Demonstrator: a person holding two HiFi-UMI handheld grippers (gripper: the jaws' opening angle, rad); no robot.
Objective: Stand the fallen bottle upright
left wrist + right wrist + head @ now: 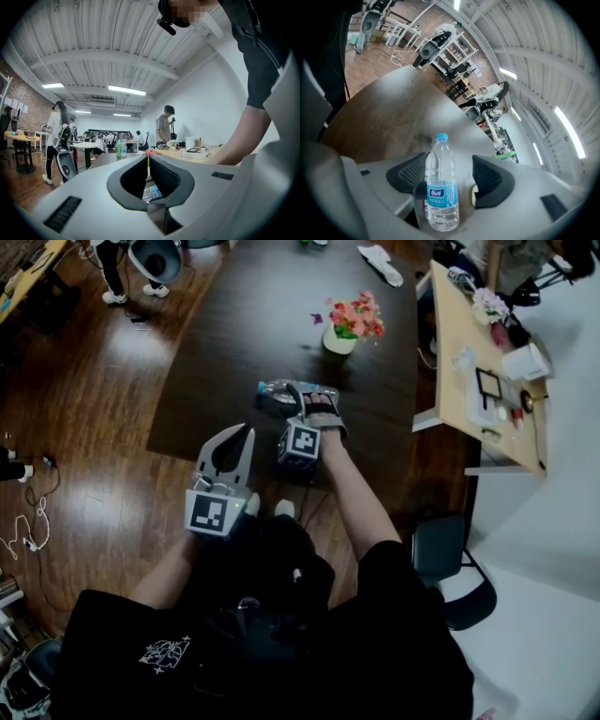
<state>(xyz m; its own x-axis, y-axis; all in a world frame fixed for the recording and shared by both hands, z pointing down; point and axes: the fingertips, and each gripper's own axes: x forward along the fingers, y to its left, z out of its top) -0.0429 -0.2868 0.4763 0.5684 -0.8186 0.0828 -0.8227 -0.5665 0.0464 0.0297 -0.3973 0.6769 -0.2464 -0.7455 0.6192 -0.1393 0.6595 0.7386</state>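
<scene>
A clear water bottle [278,390] with a blue cap and blue label lies on its side on the dark table [234,324], cap to the left. My right gripper [314,397] is right at its near end. In the right gripper view the bottle [440,187] is between the jaws of that gripper [450,173]. It is close against the left pad, with a clear gap to the right pad, so the gripper is open. My left gripper [248,432] hangs nearer me, off the table's front edge, tips together and empty [148,158].
A white pot of pink flowers [349,329] stands on the table beyond the bottle, and a white cloth [380,263] lies at the far end. A wooden desk [450,324] with small items is at the right. A dark chair [450,568] is beside me.
</scene>
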